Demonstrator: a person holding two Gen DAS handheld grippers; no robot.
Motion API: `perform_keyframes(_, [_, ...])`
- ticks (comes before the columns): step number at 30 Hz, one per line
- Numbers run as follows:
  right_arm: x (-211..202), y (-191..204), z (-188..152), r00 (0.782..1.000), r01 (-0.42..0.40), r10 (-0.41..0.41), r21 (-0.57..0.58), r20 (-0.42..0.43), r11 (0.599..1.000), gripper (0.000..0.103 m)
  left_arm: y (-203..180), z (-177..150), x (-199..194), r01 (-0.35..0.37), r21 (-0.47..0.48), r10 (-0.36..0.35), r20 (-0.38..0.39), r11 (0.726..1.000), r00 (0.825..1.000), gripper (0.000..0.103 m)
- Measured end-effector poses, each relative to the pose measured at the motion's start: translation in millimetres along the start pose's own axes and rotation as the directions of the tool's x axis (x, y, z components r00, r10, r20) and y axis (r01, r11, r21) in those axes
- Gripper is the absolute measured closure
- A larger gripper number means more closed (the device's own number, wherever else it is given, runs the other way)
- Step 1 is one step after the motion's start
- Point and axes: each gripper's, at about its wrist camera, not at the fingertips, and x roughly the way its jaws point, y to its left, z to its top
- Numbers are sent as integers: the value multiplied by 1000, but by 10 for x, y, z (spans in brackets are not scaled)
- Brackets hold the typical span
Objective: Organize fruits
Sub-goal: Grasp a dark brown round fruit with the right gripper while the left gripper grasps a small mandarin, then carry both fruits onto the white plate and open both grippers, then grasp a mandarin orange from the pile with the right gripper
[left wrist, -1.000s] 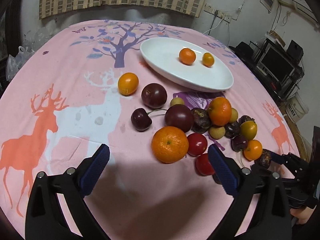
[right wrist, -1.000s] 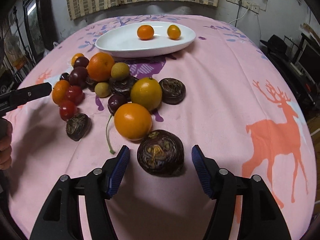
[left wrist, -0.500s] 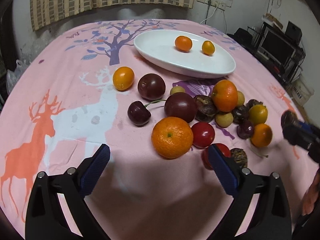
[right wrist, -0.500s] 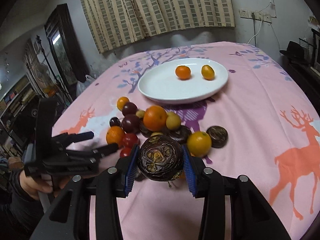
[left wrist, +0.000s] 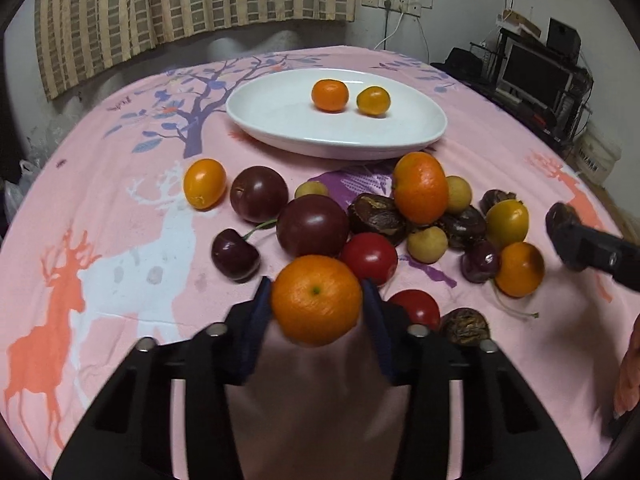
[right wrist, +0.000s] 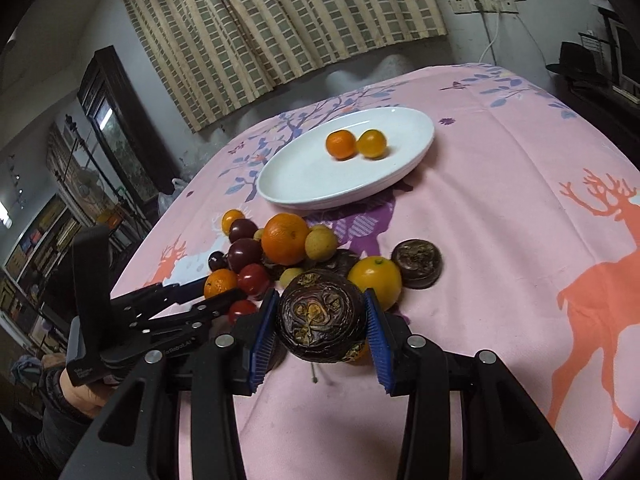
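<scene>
In the left wrist view my left gripper [left wrist: 315, 285] has a round orange [left wrist: 316, 300] between its blue pads. Its jaws are closing, and both pads touch the orange's sides at the near edge of the fruit pile [left wrist: 419, 188]. In the right wrist view my right gripper [right wrist: 320, 296] is shut on a dark brown wrinkled fruit [right wrist: 322, 326], held above the pink cloth. The white oval plate [left wrist: 280, 120] sits behind the pile with two small oranges [left wrist: 329, 95] on it.
Several plums, cherries, red tomatoes, yellow fruits and dark wrinkled fruits lie bunched on the pink deer-print tablecloth [left wrist: 120, 208]. A striped curtain [left wrist: 180, 4] hangs behind the table. Shelves with a monitor [left wrist: 536, 76] stand at the right. A hand [right wrist: 76, 392] grips the left tool.
The left jaws went from wide open to closed around the orange. The right gripper closed on the dark wrinkled fruit and lifted it off the cloth.
</scene>
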Motion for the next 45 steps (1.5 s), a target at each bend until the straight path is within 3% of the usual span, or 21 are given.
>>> perform_keyframes(5, [8,-43,12,1000,5,-5,17,12,1000,60,28,-14,-107,25,-24,-25,-14,999,1000,60])
perform_keyframes(9, [-38,14,94,1000,12,-12,15,4,1000,60,3,78,-391,39,-14,-38,46,999,998,60])
perform_keyframes(15, [-133,299,659,998,9,-4,-74,63,997,60,40,555,-528,86,-50,-82,78,995,994,60])
perform_keyframes(18, [19,328,952,997,-1,6,-76,73,997,60,33,856,-401,81,-59,-76,83,995,994,60])
perform_keyframes(22, [428,158,1187,999,34,-33,-17,26,999,60,40,1135,-80,67,-83,-63,47,994,997,60])
perform_keyframes(33, [1115,-277,1136,996,-35,46,139,-76,990,56,84,1309,673,48,-128,-51,-20,991,999,59])
perform_keyframes(34, [1133,-313,1133,996,-44,55,155,-69,987,48,87,1313,707,55,-141,-58,-20,988,998,55])
perform_keyframes(35, [1140,-326,1127,996,-49,61,160,-70,986,45,89,1321,728,56,-152,-60,-19,987,998,42])
perform_keyframes(37, [1133,-343,1124,996,-56,66,162,-60,985,43,91,1329,703,44,-164,-46,-8,986,999,33])
perform_keyframes(45, [925,-259,1085,999,-26,30,120,-32,992,38,121,1191,309,19,-179,-13,33,984,999,21])
